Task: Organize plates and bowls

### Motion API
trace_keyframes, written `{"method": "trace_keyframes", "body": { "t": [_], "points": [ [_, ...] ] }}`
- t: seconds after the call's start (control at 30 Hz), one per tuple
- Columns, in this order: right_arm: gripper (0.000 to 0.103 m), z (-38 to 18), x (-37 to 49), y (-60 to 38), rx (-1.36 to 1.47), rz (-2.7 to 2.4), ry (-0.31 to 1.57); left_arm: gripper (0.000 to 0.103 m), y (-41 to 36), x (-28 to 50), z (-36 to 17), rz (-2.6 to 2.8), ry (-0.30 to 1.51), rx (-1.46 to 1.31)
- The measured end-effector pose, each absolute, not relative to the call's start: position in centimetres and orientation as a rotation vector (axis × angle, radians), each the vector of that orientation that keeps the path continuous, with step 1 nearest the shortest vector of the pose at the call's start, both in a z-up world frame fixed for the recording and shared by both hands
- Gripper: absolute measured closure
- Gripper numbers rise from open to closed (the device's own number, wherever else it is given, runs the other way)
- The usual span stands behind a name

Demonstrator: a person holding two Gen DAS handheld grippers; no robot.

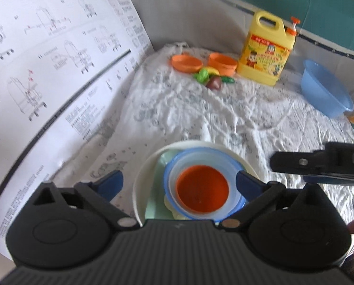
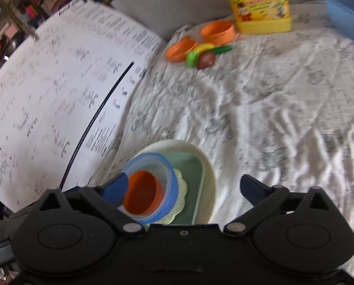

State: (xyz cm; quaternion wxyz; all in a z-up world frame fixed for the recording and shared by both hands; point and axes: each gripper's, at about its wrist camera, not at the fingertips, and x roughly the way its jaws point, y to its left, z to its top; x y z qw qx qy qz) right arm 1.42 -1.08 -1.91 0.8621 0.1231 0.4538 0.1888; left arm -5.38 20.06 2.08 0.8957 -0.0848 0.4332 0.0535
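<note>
Task looked mostly done, judging by the layout: a nested stack sat on the quilted bed cover (image 1: 200,109) right in front of both grippers, beside a big instruction sheet (image 1: 46,71). Stack from largest down: cream round plate (image 1: 138,190) at the bottom, pale green square tray (image 2: 193,168) on it, a yellowish scalloped dish (image 2: 181,185) peeking out, then a blue-rimmed bowl (image 1: 174,166), then a small orange bowl (image 1: 201,188) nested inside. Still loose at the far side: an orange dish (image 1: 186,63) and an orange bowl (image 1: 222,63), just beside a yellow detergent jug (image 1: 264,52), with toy fruit and veg (image 1: 209,76) in front of them; those two probably still need stacking. Light blue basin (image 1: 324,87) lay tilted, well apart on the right. Left gripper (image 1: 180,182) hovered over the stack, fingers spread wide, holding nothing. Right gripper (image 2: 184,187) also released, empty, its left finger (image 2: 116,187) overlapping the blue bowl rim in view; contact unclear.
</note>
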Motion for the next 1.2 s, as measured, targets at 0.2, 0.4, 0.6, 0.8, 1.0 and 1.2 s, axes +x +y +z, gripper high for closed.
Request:
{"method": "trace_keyframes", "body": {
  "t": [0.2,0.4,0.6,0.8,1.0,1.2],
  "points": [
    [0.0,-0.8,-1.3,-3.8,0.218,0.391,0.849,0.0,20.1,-7.0,3.7,0.07,0.839,-0.169],
    [0.0,-0.3,-4.5,-4.7,0.079,0.386,0.796,0.0,19.4,-9.6,3.7,0.021,0.83,-0.136],
    [0.0,-0.8,-6.7,-5.3,0.001,0.389,0.793,0.0,18.9,-11.5,3.1,0.0,0.84,-0.104],
    [0.0,-1.2,-7.8,-4.7,-0.056,0.405,0.796,0.0,19.0,-12.2,2.4,0.0,0.851,-0.114],
    [0.0,-1.4,-8.4,-3.8,-0.107,0.422,0.791,0.0,19.3,-12.5,2.0,0.011,0.828,-0.108],
    [0.0,-2.1,-8.2,-3.5,-0.126,0.414,0.814,0.0,20.1,-12.3,0.8,0.032,0.852,-0.133]
  ]
}}
